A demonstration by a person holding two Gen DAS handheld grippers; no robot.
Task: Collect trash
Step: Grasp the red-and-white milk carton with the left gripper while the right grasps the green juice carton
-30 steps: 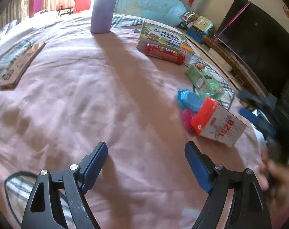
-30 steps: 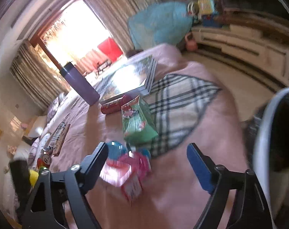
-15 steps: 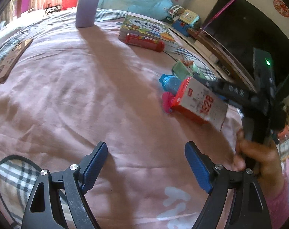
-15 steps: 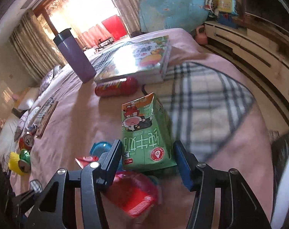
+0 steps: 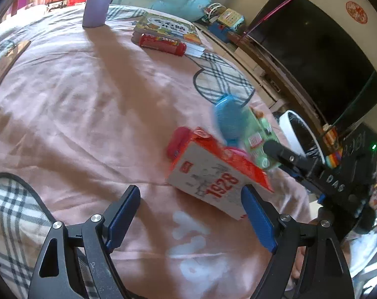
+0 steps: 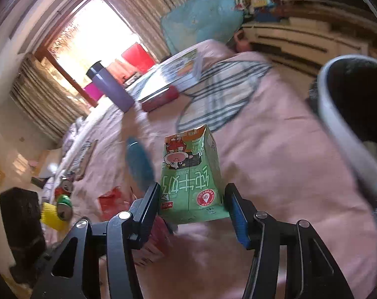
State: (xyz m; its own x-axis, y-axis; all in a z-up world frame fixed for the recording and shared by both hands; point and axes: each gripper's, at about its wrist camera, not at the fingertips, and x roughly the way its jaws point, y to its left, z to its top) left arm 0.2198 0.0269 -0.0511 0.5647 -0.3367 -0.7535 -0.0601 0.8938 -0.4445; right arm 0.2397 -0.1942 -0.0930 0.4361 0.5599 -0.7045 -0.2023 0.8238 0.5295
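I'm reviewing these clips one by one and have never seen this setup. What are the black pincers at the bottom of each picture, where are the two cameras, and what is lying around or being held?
There is no robot. A person holds a two-finger gripper in each hand, and each carries a fisheye camera that looks along its fingers.

In the left wrist view, the left gripper stands open and empty above a pink bedsheet, near a red and white carton.

In the right wrist view, the right gripper is shut on a green milk carton.

Also on the bed are a purple flask, picture books and a red tube. A white-rimmed bin stands beside the bed.
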